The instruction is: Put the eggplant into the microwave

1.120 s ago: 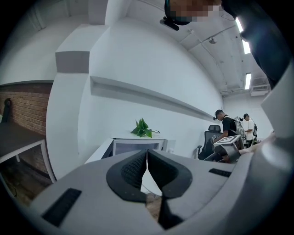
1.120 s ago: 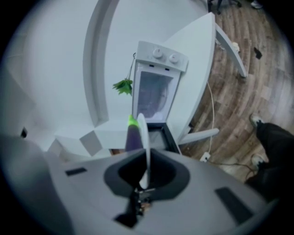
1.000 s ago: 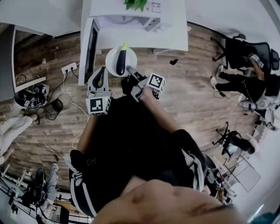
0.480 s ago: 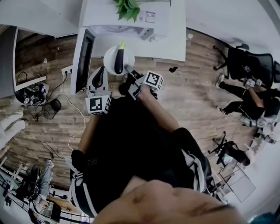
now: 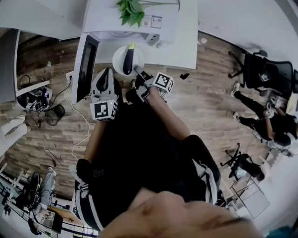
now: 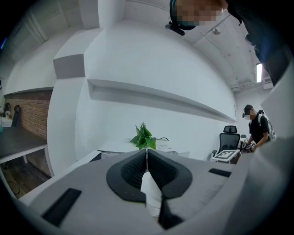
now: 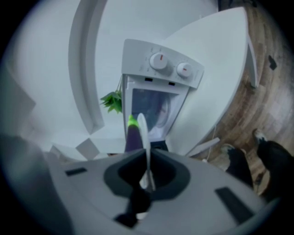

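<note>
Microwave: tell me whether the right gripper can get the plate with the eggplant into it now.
Probably yes. The door of the microwave stands open, its cavity faces the right gripper, which is shut on the plate under the eggplant, and nothing shows between them.

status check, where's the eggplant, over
Right hand-held gripper shut on plate rim; left hand-held gripper shut, empty. Eggplant on plate, short of microwave. Door open, path looks clear.

L gripper (image 6: 146,151) jaws together, green plant (image 6: 144,137) behind, office chair (image 6: 228,136) far R

Green plant (image 5: 130,11) on white table (image 5: 186,46), office chair (image 5: 261,69) at rt.
</note>
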Motion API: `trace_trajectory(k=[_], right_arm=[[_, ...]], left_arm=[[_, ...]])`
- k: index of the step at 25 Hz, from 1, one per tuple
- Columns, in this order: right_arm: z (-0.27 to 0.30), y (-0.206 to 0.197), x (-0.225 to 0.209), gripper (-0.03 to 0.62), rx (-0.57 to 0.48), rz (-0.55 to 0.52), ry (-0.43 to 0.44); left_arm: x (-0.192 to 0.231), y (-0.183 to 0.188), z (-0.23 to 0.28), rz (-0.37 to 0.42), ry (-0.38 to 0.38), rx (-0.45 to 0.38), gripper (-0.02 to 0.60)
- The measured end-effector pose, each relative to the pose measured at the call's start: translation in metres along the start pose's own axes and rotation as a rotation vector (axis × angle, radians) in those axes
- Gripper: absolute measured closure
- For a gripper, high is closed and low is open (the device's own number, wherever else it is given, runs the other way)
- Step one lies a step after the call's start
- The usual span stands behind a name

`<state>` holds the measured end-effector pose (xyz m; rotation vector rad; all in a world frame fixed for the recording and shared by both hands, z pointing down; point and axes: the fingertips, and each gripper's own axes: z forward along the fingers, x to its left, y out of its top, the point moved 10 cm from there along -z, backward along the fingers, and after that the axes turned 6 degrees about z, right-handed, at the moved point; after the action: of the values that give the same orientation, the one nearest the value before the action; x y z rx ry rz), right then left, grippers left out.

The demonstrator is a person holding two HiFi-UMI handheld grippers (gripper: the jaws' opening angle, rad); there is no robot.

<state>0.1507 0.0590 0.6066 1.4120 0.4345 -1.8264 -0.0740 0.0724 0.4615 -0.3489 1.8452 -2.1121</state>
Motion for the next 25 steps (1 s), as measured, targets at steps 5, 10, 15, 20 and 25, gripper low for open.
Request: trace_trajectory(k=[5, 10, 15, 20, 25], right_arm=[[0.007, 0.005, -0.001, 0.551, -0.014, -0.001, 0.008], [0.018, 0.007, -0.005, 0.551, -0.019, -0.010, 0.016], [0.032, 0.009, -0.002, 0.551, -0.015, -0.005, 0.011], [0.050, 0.015, -0.001, 0.551, -0.006, -0.003, 0.001], [0.065, 0.023, -0.008, 0.551, -0.014, -0.006, -0.016]], left_arm=[[0.008, -0.004, 0.011, 0.005, -0.022, -0.003, 0.541], [0.017, -0.010, 0.028, -0.005, -0.047, -0.018, 0.541], [0.022, -0.005, 0.044, 0.007, -0.095, -0.017, 0.541], [0.032, -0.001, 0.057, 0.008, -0.101, -0.029, 0.545], [0.039, -0.004, 0.059, -0.005, -0.084, -0.017, 0.545]])
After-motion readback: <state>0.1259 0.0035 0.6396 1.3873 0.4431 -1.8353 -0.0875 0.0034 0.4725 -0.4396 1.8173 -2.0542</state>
